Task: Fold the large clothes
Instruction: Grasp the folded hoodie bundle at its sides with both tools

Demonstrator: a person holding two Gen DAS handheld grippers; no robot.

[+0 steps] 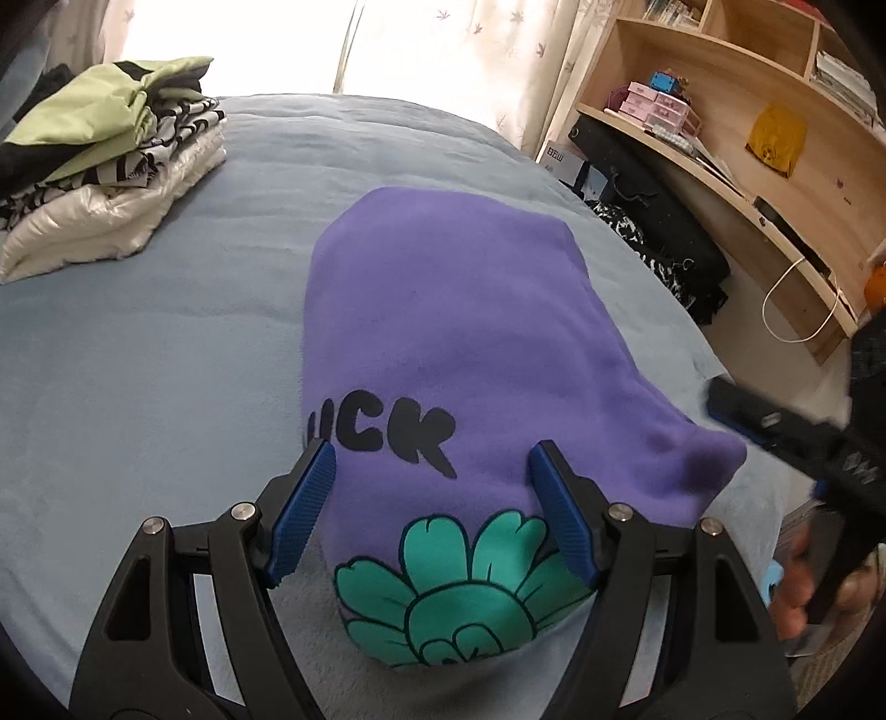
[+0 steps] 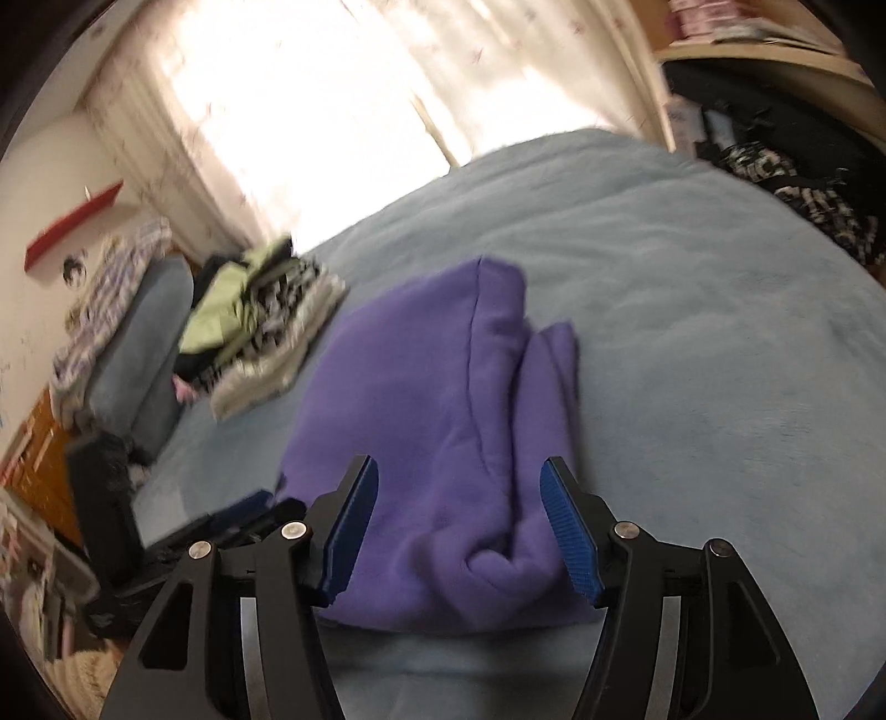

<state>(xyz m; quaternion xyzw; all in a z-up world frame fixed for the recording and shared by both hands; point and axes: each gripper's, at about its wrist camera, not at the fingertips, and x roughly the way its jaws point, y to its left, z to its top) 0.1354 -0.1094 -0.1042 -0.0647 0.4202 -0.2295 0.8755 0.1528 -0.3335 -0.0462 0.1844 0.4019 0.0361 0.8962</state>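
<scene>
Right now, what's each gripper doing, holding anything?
Left gripper: open, holding nothing, above the purple sweatshirt.
Right gripper: open, holding nothing.

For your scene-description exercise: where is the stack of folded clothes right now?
In the left wrist view the stack of folded clothes sits at upper left on the blue bedspread, apart from the purple sweatshirt and near the curtained window.

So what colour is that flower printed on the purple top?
Teal green with dark outlines, clearest in the left wrist view.
</scene>
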